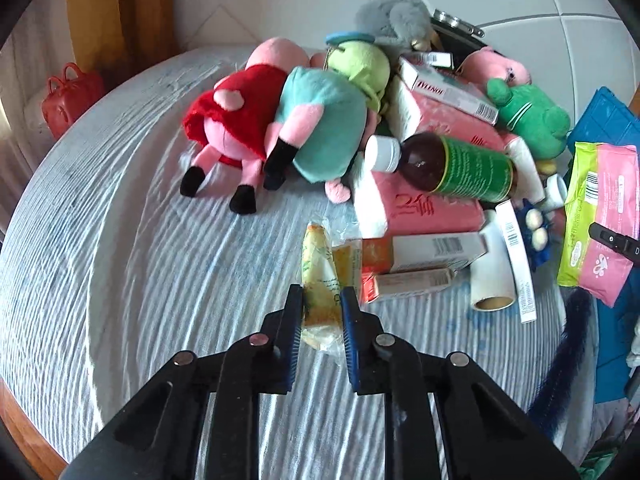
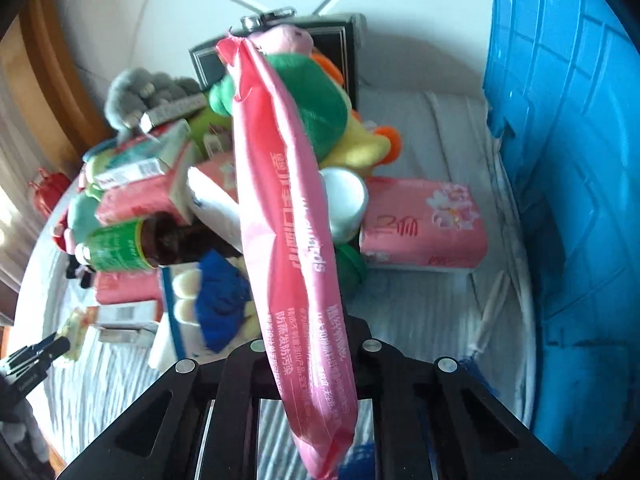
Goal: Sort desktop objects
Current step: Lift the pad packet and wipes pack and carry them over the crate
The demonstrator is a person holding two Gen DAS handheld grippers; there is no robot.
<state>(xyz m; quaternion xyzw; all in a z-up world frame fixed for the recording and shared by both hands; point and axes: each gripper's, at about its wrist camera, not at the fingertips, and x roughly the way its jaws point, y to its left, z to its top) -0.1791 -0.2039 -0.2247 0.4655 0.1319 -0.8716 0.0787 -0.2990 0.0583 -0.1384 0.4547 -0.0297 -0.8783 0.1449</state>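
Left claw (image 1: 322,308): my jaws are closed on a small yellow snack packet (image 1: 318,280), pinched near its lower end, at the near edge of the pile.
Right claw (image 2: 312,364): I hold a long pink wipes pack (image 2: 288,240) edge-on; it stands up out of my jaws and hides the fingertips, but it is plainly clamped.
Bin (image 2: 568,184): the blue crate sits to the right of the pile, on the striped cloth (image 1: 140,260); I cannot see what is inside it.
Done so far: I judge very little; two items are in hand, none visibly sorted.
Left to sort: the plush toys (image 1: 280,120) far and left, the brown bottle (image 1: 448,166) lying across pink tissue packs (image 1: 432,208), small cartons (image 1: 420,256) just beyond my packet, a white roll (image 1: 492,272) to the right.
Next, by my guess: carry both packs to where they belong, then come back for the heap.
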